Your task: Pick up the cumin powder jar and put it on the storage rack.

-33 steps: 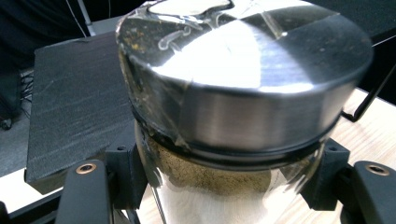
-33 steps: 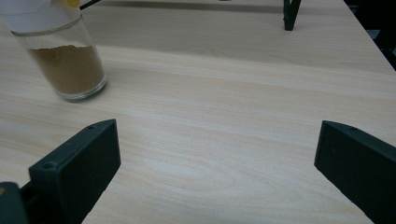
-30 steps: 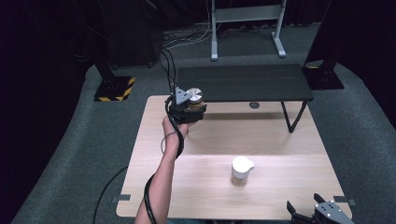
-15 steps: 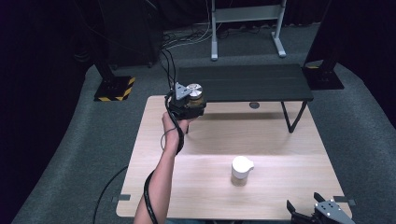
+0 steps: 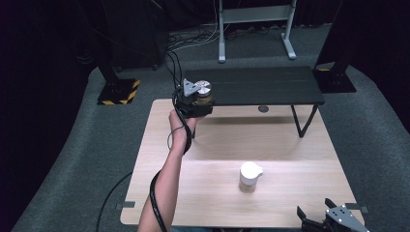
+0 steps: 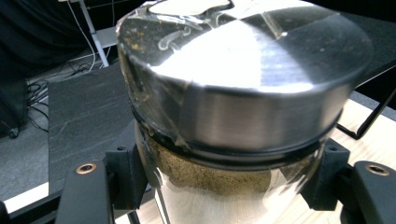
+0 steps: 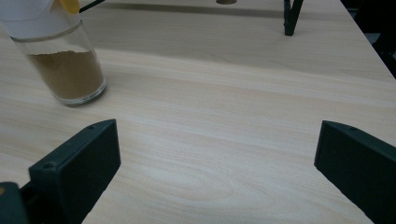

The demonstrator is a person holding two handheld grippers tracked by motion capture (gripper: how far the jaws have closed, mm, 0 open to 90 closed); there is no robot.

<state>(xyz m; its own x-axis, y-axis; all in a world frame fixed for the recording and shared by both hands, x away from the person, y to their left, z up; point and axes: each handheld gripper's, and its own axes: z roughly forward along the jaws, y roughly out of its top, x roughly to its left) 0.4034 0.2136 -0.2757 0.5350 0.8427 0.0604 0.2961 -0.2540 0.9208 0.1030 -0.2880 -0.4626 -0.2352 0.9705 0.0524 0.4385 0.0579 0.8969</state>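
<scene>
My left gripper (image 5: 197, 102) is shut on a glass jar (image 5: 202, 94) with a silver metal lid and brown powder inside. It holds the jar in the air over the far left of the wooden table (image 5: 290, 203), near the edge of the black shelf (image 5: 251, 86). In the left gripper view the jar (image 6: 238, 93) sits squeezed between both jaws. A second glass jar (image 5: 250, 178) with a white lid and brown powder stands on the table's middle; it appears as the jar (image 7: 63, 65) in the right gripper view. My right gripper (image 5: 329, 223) rests open at the near right corner.
The low black shelf stands on thin legs (image 5: 303, 121) across the table's far side. A cable (image 5: 157, 203) trails along the person's left forearm. Dark stands and floor cables lie beyond the table.
The left hand with the jar has crept slightly toward the black shelf. The right gripper and the white-lidded jar have stayed put.
</scene>
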